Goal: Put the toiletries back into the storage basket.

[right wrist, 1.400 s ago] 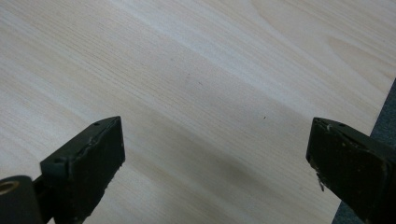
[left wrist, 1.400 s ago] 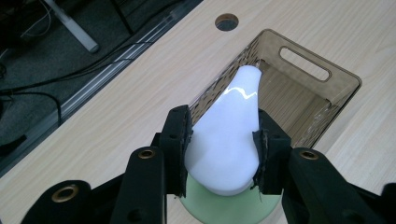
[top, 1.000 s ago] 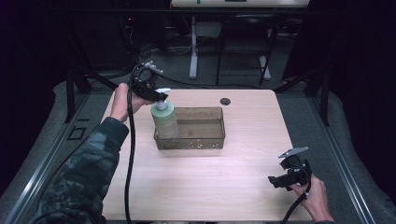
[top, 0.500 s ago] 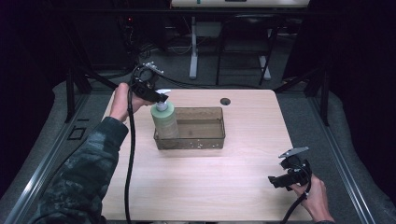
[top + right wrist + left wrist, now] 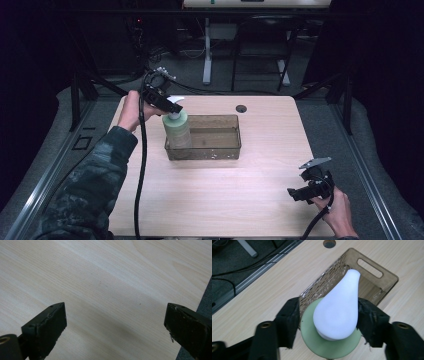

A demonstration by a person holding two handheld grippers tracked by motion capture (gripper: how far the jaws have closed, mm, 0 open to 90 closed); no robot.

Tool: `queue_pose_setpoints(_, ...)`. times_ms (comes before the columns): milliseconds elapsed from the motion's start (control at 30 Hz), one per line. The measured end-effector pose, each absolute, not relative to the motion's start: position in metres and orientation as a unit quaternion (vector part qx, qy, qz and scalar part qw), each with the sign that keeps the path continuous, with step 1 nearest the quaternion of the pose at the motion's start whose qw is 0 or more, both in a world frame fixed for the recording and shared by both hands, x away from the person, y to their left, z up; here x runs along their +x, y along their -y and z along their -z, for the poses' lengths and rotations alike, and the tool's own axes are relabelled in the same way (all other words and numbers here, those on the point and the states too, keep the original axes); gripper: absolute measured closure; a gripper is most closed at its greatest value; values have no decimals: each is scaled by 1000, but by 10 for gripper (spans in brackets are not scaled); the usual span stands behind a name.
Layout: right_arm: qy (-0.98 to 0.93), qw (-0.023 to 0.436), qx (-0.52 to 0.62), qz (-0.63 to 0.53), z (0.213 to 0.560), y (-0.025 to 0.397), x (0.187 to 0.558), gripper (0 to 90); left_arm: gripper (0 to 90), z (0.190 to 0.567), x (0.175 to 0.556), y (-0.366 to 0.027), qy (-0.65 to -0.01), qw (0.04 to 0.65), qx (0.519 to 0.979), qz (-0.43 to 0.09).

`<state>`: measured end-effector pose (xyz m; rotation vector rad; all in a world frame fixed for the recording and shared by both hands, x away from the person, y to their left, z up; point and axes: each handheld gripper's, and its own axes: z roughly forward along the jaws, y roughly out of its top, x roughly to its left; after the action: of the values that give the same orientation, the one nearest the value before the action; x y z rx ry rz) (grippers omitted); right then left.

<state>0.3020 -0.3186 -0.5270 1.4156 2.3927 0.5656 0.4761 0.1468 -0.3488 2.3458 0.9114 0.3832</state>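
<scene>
Lab recording bay: dark curtained surround, lone pale wood table point(image 5: 250, 195), cables on grey floor point(image 5: 190, 75), metal stand legs point(image 5: 207, 55).

Matt wood table point(image 5: 225, 190), translucent plastic bin point(image 5: 220, 150)

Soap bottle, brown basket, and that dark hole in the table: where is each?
soap bottle point(image 5: 337, 310): left gripper view, white pump head.
brown basket point(image 5: 212, 151): high view, near wall.
dark hole point(image 5: 241, 108): high view, its middle.

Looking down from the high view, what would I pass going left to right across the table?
Left gripper → green soap bottle → clear brown bin → right gripper, near the table's front right corner.
</scene>
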Motion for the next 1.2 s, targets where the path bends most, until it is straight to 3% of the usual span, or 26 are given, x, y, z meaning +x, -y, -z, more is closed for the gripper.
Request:
queue_pose_setpoints(267,-833,151,494,-197,527,318,302,38,147,344,469,-153,-347,312,874,-138)
queue_pose_setpoints(733,-833,152,494,-198,527,318,302,38,35,351,451,-160,-356,321,868,-131)
queue_pose_setpoints(1200,-833,150,494,-199,527,317,302,36,0,372,419,-168,-351,325,869,-124)
